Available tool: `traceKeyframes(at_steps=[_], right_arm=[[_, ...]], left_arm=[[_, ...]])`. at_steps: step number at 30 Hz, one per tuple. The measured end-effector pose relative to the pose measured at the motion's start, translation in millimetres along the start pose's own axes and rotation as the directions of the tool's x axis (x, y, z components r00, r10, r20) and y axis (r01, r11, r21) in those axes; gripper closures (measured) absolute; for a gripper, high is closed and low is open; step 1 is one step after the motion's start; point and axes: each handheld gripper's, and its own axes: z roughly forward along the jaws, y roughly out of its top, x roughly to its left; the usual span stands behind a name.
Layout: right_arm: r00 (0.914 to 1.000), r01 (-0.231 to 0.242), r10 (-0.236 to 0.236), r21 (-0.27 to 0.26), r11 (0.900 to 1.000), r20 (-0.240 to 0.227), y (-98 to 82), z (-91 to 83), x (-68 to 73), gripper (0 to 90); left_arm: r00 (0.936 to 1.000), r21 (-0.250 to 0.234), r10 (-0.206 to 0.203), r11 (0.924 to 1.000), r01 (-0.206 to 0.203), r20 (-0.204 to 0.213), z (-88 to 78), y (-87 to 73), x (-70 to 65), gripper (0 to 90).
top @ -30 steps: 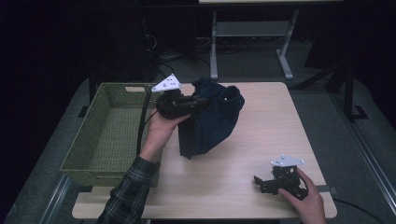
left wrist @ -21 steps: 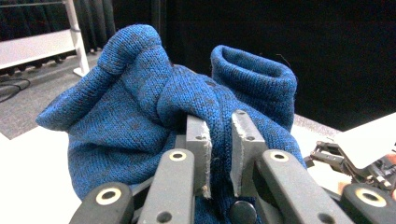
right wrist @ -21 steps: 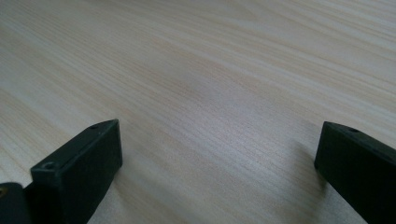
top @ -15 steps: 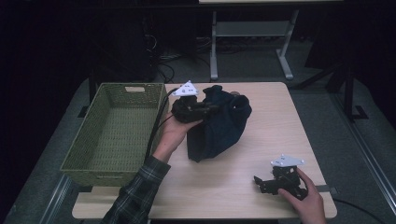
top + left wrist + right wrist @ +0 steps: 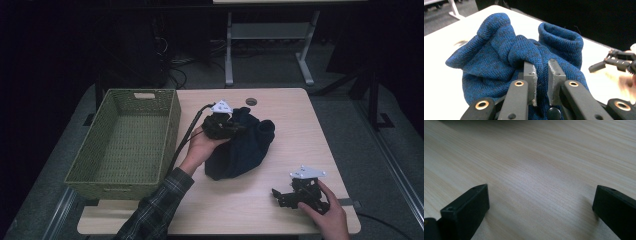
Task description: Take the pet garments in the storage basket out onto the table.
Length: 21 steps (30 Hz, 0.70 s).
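Presently, at the left of the table stands a green woven basket, open side up and with nothing visible inside it; its position beside the work suggests it is the intended receptacle for the garment. Just to its right, the left gripper is clamped on a fold of the blue knitted garment, which sits bunched on the table near its middle, apart from the basket rim. The grip is taken high on the bundle, in my judgement so that the cloth will hang free when lifted and carried across. The left gripper view confirms what the high view cannot resolve: the two jaws stand close together with a pinch of the knit caught between them, and a ribbed tubular opening, a cuff or neck, stands up at the far side of the heap. That view also catches the other hand and its tool at its right edge, farther off. At the right, the right gripper rests low on the near right corner of the table, well apart from the garment and evidently parked while the left does the work. The right gripper view shows its jaws spread wide over bare wood grain with nothing between them, a detail too small to read from above.
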Motion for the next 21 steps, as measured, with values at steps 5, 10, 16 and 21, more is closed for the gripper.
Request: traceKeyframes(at_steps=[5,10,16,21], right_arm=[[1.0,0.0,0.0,0.0,1.0,0.0,0.0,0.0,0.1,0.5],[1.0,-0.001,0.001,-0.001,1.0,-0.001,-0.1,-0.1,0.1,0.5],[1.0,0.001,-0.001,-0.002,1.0,-0.001,-0.1,-0.2,0.1,0.5],[1.0,0.0,0.0,-0.002,1.0,-0.001,-0.1,-0.2,0.1,0.5]], left_arm=[[0.9999,0.042,-0.009,0.9991,0.008,0.006,11.8,-7.2,1.5,79.6],[0.9999,0.081,-0.015,0.9966,0.015,0.006,24.4,-16.0,2.9,79.4],[0.9997,0.116,-0.023,0.993,0.022,0.007,33.6,-25.4,8.2,78.1],[0.9997,0.122,-0.006,0.9925,0.009,-0.025,30.3,-26.0,8.6,54.1]])
